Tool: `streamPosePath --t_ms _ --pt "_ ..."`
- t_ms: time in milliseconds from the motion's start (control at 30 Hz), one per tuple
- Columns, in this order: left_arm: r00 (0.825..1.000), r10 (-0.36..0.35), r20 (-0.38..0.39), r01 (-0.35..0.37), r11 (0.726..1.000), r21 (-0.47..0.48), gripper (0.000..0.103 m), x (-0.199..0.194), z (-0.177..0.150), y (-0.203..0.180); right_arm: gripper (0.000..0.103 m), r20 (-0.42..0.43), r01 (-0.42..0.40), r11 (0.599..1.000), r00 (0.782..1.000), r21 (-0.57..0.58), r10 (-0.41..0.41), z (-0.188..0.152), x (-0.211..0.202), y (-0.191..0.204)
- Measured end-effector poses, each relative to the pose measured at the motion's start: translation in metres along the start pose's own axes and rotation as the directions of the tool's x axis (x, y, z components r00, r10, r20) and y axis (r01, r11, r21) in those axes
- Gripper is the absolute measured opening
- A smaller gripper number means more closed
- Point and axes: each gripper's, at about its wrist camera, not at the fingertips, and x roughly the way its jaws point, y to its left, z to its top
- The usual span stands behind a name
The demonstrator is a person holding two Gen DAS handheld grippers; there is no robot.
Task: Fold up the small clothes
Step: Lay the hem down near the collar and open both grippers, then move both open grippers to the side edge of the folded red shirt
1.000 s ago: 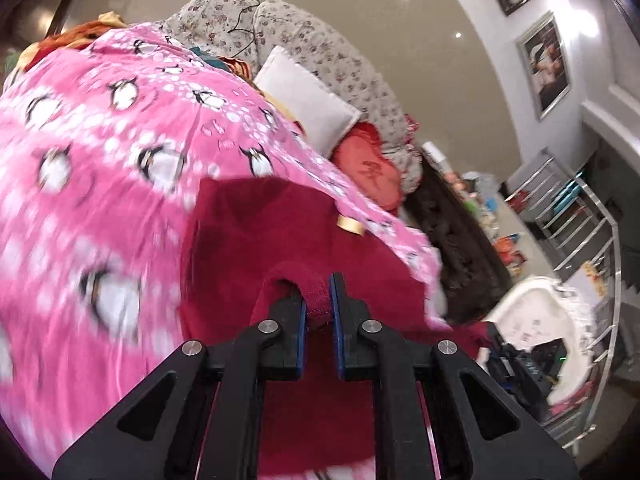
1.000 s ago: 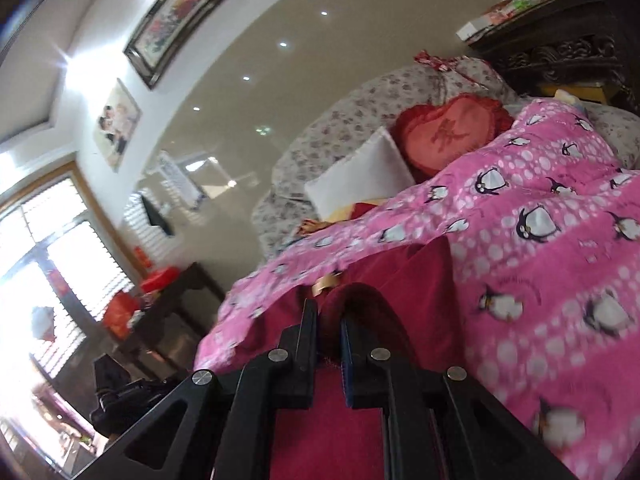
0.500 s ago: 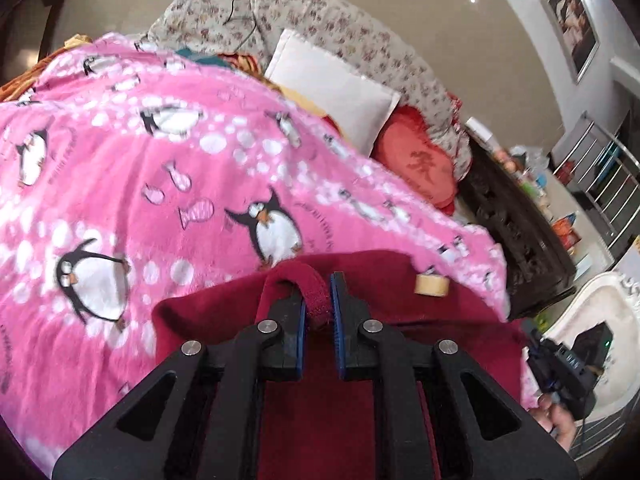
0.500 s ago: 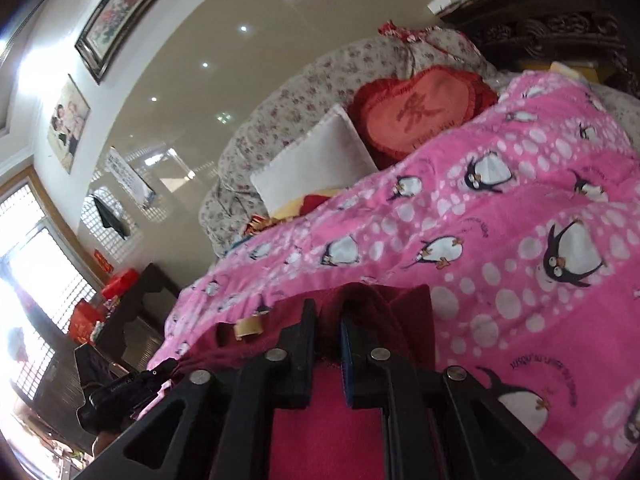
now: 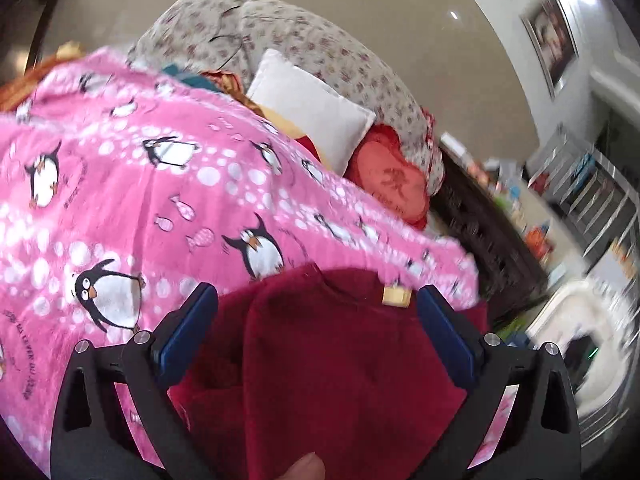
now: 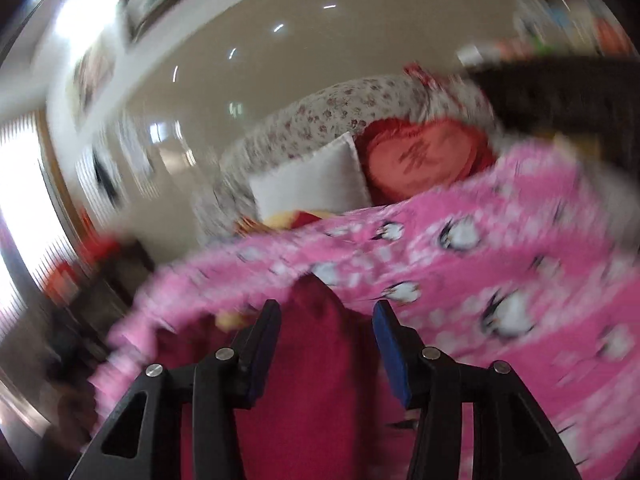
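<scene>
Red fleece garment lies folded on the pink penguin blanket; in the left wrist view the left gripper has just spread wide, cloth lying loose between its 2 fingers. In the right wrist view, blurred, the right gripper has just been opening, pads off the fabric. Soft, light, floppy stuff: I'd pinch a folded edge or corner

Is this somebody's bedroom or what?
Probably a bedroom at home. A pink penguin blanket covers what looks like a bed, a white pillow and a red heart cushion lean at its head, and framed pictures hang on the wall.
</scene>
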Motion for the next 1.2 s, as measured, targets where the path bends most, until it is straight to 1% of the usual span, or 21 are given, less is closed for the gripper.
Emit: streamPosePath --t_ms 100,167,200,233,267,333,400,467,500,567,667,733,800,833,867,933,967,1000,1067,1133,1200 --pt "0.997 0.077 -0.022 -0.074 0.989 0.127 0.099 0.023 -0.017 -0.032 0.044 -0.048 0.006 0.99 0.999 -0.14 -0.013 0.004 0.021 0.036" --pt "0.992 0.117 -0.054 -0.105 0.977 0.188 0.096 0.047 -0.028 -0.048 0.039 -0.123 0.0 0.986 0.992 -0.165 -0.02 0.002 0.047 0.05" --pt "0.984 0.163 -0.07 -0.144 0.965 0.22 0.096 0.061 -0.034 -0.05 0.039 -0.15 0.013 0.986 0.988 -0.168 -0.038 0.001 0.063 0.052" --pt "0.975 0.208 -0.081 -0.184 0.953 0.24 0.095 0.074 -0.039 -0.049 0.039 -0.164 0.029 0.985 0.985 -0.172 -0.058 -0.001 0.073 0.052" --pt "0.969 0.231 -0.092 -0.204 0.95 0.238 0.095 0.081 -0.042 -0.041 0.039 -0.182 0.058 0.983 0.979 -0.175 -0.09 -0.003 0.089 0.049" --pt "0.965 0.249 -0.077 -0.224 0.943 0.245 0.095 0.088 -0.05 -0.034 0.036 -0.237 0.099 0.982 0.962 -0.163 -0.137 -0.013 0.114 0.034" --pt "0.962 0.268 -0.057 -0.244 0.931 0.271 0.095 0.089 -0.056 -0.037 0.036 -0.216 0.107 0.983 0.967 -0.149 -0.138 -0.021 0.124 0.021" --pt "0.954 0.293 -0.066 -0.263 0.919 0.294 0.096 0.094 -0.059 -0.038 0.036 -0.218 0.105 0.988 0.967 -0.112 -0.128 -0.021 0.128 0.015" --pt "0.953 0.293 -0.072 -0.259 0.918 0.3 0.098 0.095 -0.059 -0.038 0.036 -0.225 0.102 0.989 0.966 -0.107 -0.124 -0.019 0.129 0.015" --pt "0.959 0.272 -0.082 -0.237 0.925 0.298 0.099 0.09 -0.059 -0.036 0.036 -0.217 0.083 0.991 0.971 -0.108 -0.105 -0.015 0.119 0.018" --pt "0.973 0.218 -0.069 -0.194 0.947 0.256 0.099 0.064 -0.063 -0.039 0.038 -0.174 0.05 0.995 0.983 -0.09 -0.065 -0.013 0.073 0.031" --pt "0.98 0.195 -0.046 -0.181 0.96 0.215 0.099 0.04 -0.072 -0.045 0.038 -0.16 0.034 0.992 0.986 -0.118 -0.053 -0.025 0.037 0.048" --pt "0.984 0.174 -0.049 -0.16 0.964 0.213 0.099 0.023 -0.088 -0.056 0.039 -0.168 0.027 0.985 0.984 -0.169 -0.056 -0.042 0.016 0.064" --pt "0.982 0.179 -0.062 -0.161 0.96 0.228 0.099 0.021 -0.098 -0.063 0.039 -0.178 0.02 0.98 0.982 -0.197 -0.056 -0.054 0.011 0.071" --pt "0.975 0.207 -0.078 -0.181 0.95 0.256 0.099 0.025 -0.108 -0.068 0.041 -0.203 0.019 0.978 0.977 -0.206 -0.062 -0.064 0.013 0.074" --pt "0.951 0.288 -0.115 -0.241 0.92 0.309 0.099 0.044 -0.125 -0.07 0.042 -0.29 0.065 0.979 0.949 -0.195 -0.121 -0.087 0.032 0.069" --pt "0.941 0.321 -0.111 -0.268 0.902 0.339 0.099 0.051 -0.131 -0.071 0.042 -0.313 0.075 0.981 0.941 -0.181 -0.129 -0.098 0.041 0.062" --pt "0.934 0.344 -0.099 -0.289 0.888 0.358 0.099 0.052 -0.132 -0.075 0.044 -0.284 0.069 0.981 0.951 -0.181 -0.12 -0.104 0.041 0.06" --pt "0.928 0.363 -0.089 -0.307 0.877 0.37 0.099 0.054 -0.134 -0.077 0.046 -0.269 0.066 0.98 0.956 -0.19 -0.117 -0.106 0.038 0.062" --pt "0.928 0.362 -0.092 -0.306 0.878 0.368 0.1 0.056 -0.134 -0.076 0.055 -0.27 0.065 0.972 0.955 -0.224 -0.126 -0.11 0.039 0.069" --pt "0.928 0.36 -0.096 -0.303 0.88 0.366 0.101 0.058 -0.135 -0.075 0.067 -0.273 0.061 0.962 0.952 -0.266 -0.136 -0.113 0.041 0.077"
